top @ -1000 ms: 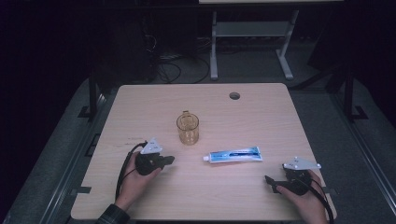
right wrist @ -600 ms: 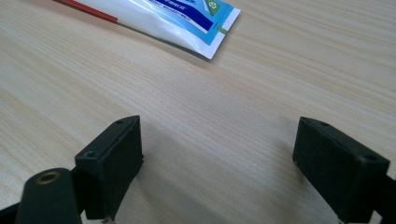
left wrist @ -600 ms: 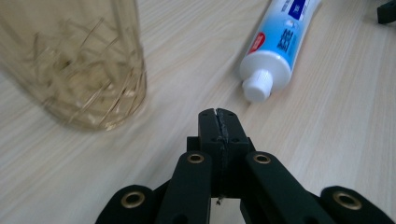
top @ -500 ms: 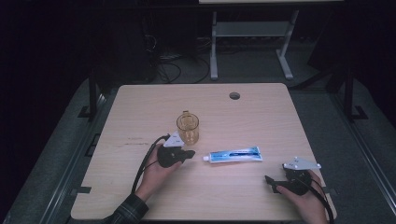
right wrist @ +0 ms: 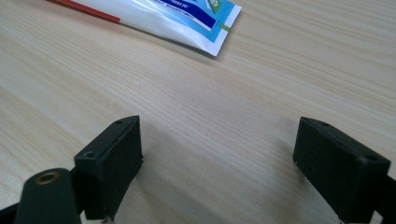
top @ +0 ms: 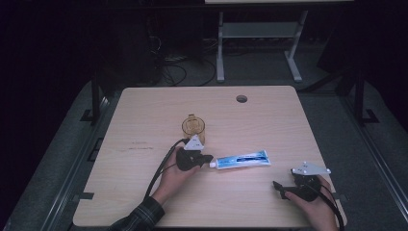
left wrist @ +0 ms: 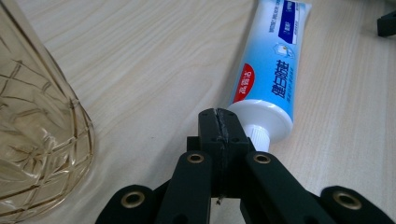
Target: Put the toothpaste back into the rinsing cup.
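Observation:
A blue and white toothpaste tube (top: 242, 159) lies flat in the middle of the wooden table (top: 144, 115), its white cap pointing left. My left gripper (top: 208, 158) is shut with nothing between its jaws, its tips right at the cap. In the left gripper view the closed tips (left wrist: 219, 122) sit beside the tube's cap (left wrist: 259, 134), and I cannot tell if they touch. An amber patterned glass cup (top: 193, 127) stands just behind the left gripper. My right gripper (top: 280, 189) rests low at the front right, open and empty, with the tube's crimped end (right wrist: 205, 23) ahead of it.
A round cable hole (top: 241, 98) is set in the table near its far edge. In the left gripper view the glass cup (left wrist: 37, 135) looms close on the left. Beyond the table stands a metal frame (top: 255, 33) on a dark floor.
My left gripper has moved right and a little away from the person, from the front left of the table up to the tube's cap. The right gripper has stayed put.

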`<state>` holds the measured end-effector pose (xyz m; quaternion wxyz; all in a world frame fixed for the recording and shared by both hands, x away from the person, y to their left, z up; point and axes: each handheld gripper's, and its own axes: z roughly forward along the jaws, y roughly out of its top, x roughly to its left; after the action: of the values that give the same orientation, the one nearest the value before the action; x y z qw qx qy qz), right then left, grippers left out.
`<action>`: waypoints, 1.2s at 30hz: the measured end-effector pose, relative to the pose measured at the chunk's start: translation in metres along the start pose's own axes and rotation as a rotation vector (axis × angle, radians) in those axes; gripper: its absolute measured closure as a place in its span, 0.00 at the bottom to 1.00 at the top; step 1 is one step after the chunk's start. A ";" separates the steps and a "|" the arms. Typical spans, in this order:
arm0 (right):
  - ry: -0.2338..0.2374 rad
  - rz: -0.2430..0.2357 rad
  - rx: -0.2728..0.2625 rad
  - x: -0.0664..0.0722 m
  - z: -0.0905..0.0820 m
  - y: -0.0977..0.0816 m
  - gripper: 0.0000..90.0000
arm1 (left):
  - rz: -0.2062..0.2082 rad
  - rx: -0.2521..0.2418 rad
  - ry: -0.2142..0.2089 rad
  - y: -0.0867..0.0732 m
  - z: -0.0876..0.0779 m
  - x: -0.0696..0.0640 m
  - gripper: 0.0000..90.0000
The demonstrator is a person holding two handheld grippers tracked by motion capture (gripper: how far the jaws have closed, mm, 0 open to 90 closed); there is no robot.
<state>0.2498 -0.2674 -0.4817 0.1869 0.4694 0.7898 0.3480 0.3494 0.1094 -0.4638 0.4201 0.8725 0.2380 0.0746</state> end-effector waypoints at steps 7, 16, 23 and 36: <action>0.000 -0.001 0.000 0.000 0.000 0.000 0.17 | 0.006 0.004 -0.024 -0.001 -0.004 -0.006 1.00; 0.002 -0.002 0.001 0.000 0.000 0.000 0.16 | 0.015 0.006 -0.069 -0.004 -0.008 -0.017 1.00; 0.002 -0.002 0.001 0.000 0.000 0.000 0.16 | 0.043 0.016 -0.110 -0.003 -0.005 -0.028 1.00; 0.004 -0.003 0.001 -0.001 0.001 0.000 0.16 | 0.079 0.016 -0.168 -0.001 -0.001 -0.050 1.00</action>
<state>0.2510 -0.2680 -0.4818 0.1859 0.4675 0.7910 0.3482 0.3047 0.0864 -0.4605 0.4284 0.8877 0.1678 0.0158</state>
